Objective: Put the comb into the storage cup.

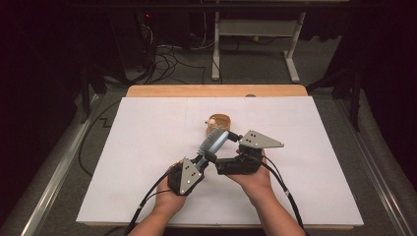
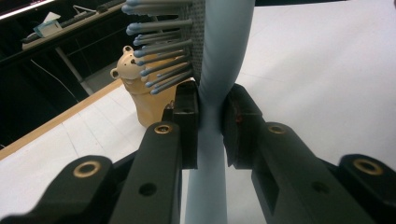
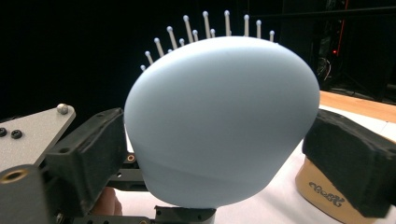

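A pale blue hairbrush (image 1: 215,141) hangs over the white table cover, with its bristles turned towards a tan bear-shaped jar (image 1: 218,123) just behind it. My left gripper (image 1: 204,157) is shut on the brush handle (image 2: 212,116), which the two pads pinch from both sides. The bear jar (image 2: 140,88) stands beyond the bristles. My right gripper (image 1: 231,137) comes in from the right, and its pads press on either side of the smooth back of the brush head (image 3: 224,121). The jar's base (image 3: 322,196) shows under the right-hand pad (image 3: 345,158).
A white sheet (image 1: 147,147) covers the wooden table (image 1: 216,91), with open room left, right and in front of the hands. Beyond the far edge are floor cables (image 1: 167,59) and a white desk frame (image 1: 255,44). Metal rails run along both table sides.
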